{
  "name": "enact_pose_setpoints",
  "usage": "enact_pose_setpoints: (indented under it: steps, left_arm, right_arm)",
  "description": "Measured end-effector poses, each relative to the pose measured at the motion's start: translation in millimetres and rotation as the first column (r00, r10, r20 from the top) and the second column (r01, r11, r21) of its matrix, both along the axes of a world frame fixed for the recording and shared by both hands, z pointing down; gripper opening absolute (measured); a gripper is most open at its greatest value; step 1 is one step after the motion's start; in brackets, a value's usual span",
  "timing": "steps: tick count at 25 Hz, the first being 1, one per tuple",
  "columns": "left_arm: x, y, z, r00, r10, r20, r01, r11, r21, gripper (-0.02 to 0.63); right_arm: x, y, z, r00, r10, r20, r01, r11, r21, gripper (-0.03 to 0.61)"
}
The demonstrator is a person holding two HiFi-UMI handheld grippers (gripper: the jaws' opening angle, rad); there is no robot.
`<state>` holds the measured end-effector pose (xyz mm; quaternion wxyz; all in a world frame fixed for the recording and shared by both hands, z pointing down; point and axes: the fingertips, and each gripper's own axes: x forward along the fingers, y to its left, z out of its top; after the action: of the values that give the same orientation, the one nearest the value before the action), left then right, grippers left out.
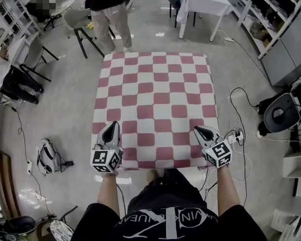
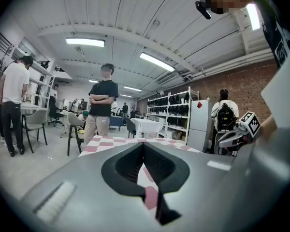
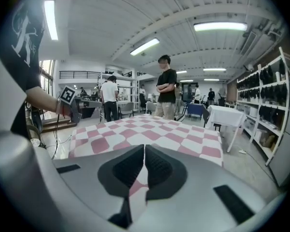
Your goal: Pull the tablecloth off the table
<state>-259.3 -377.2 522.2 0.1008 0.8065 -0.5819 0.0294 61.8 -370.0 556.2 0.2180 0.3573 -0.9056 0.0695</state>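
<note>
The checked red-and-white tablecloth (image 1: pixel 155 99) lies flat and smooth over the bench, covering it so fully that the bench itself does not show. It is a rectangle squared up to the person. Its near hem is at 6 o'clock against their body and its far hem at 12 o'clock. Its long axis seems to run along that 6-to-12 line, though the steep downward look foreshortens it, so this is a judgement.

Over the near strip of cloth hang both tongs, the left tongs (image 1: pixel 111 124) at about 7 o'clock of the cloth's middle and the right tongs (image 1: pixel 197 129) at about 5 o'clock. Both point toward 12. In each gripper view the tongs are clenched tip to tip. Checks show only through the gap below the pads and no fold is pinched, so both look empty.

The pull does not seem to have begun, and the step in hand looks like the approach to the near hem. Next, each pair would have to part, drop to the hem at 6 o'clock and bite a fold there. Then both should draw back toward 6 together and evenly, so the cloth slides off straight rather than skewing.

Beyond the far hem at 12 o'clock stands a person (image 1: pixel 106 14) with folded arms, beside a chair (image 1: pixel 83 24). A white-draped table (image 1: pixel 203 1) sits at 1 o'clock and shelving (image 1: pixel 281 19) at 2. Cables (image 1: pixel 238 134) trail on the floor at 4 o'clock, and a backpack (image 1: pixel 47 157) lies at 8.
</note>
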Motion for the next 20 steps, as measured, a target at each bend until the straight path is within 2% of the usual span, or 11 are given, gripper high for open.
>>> enact_pose_setpoints:
  steps: [6,10,11,13,18,20]
  left_arm:
    - [8,-19,10,0.999,-0.044,0.004,0.044,0.999,-0.019,0.011]
    - [15,-33,20,0.998,-0.058,0.020,0.059,0.998,-0.034,0.011]
    - [17,-35,22,0.998,-0.064,0.022,0.065,0.997,-0.041,0.011]
    - [19,-38,27,0.997,-0.075,0.022,0.076,0.996,-0.053,0.011]
    - [25,-54,33,0.995,-0.103,0.014,0.104,0.992,-0.069,0.011]
    - [27,-57,37,0.994,-0.105,0.019,0.106,0.991,-0.076,0.011]
  right_arm:
    - [24,-43,27,0.986,-0.104,-0.130,0.097,0.994,-0.058,0.012]
    - [44,-76,55,0.964,-0.174,-0.202,0.152,0.981,-0.120,0.016]
    - [47,-81,62,0.954,-0.199,-0.223,0.170,0.975,-0.142,0.034]
    - [52,-90,75,0.934,-0.254,-0.251,0.209,0.958,-0.195,0.143]
    - [53,-114,101,0.882,-0.372,-0.290,0.288,0.911,-0.294,0.271]
    - [53,-122,108,0.862,-0.398,-0.313,0.303,0.901,-0.311,0.301]
